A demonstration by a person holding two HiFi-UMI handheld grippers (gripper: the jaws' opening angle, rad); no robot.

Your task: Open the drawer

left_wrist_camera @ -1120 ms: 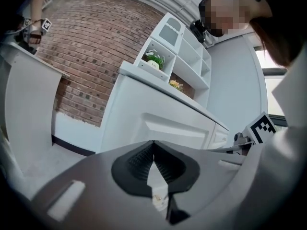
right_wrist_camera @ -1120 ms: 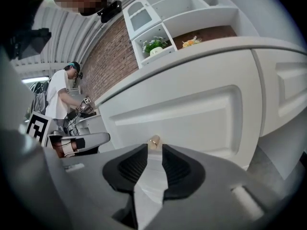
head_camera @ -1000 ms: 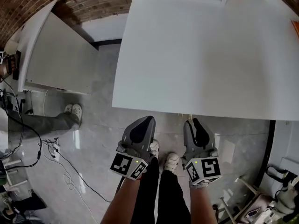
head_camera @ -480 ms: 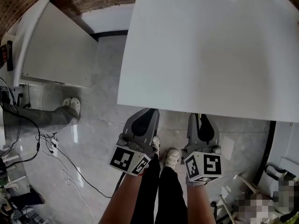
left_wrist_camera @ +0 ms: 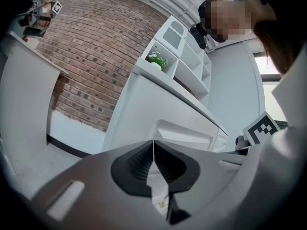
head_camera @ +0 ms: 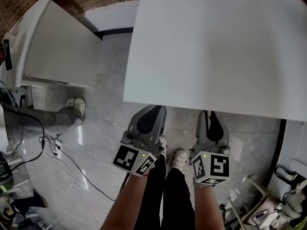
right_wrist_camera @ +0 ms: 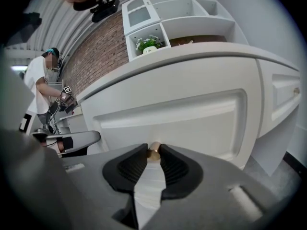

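A white drawer front [right_wrist_camera: 192, 119] with a raised panel fills the right gripper view, and a small brass knob [right_wrist_camera: 154, 151] sits at its middle. My right gripper [right_wrist_camera: 154, 153] has just been closing, and its black tips now pinch the knob from both sides. In the head view the right gripper [head_camera: 209, 114] reaches under the front edge of the white counter top [head_camera: 206, 47]. My left gripper [head_camera: 158, 108] hovers beside it, shut with nothing in it. In the left gripper view the left gripper [left_wrist_camera: 153, 143] faces another drawer panel [left_wrist_camera: 184, 133].
Open shelves with a green plant [right_wrist_camera: 148, 44] stand on the counter against a brick wall. A second white table [head_camera: 62, 51] is to the left, with another person's legs [head_camera: 53, 116] and floor cables [head_camera: 62, 162] beside it. Equipment [head_camera: 288, 186] stands at the lower right.
The head view has shifted slightly. Both grippers stay at the counter's front edge, their tips now tucked a little further under it.
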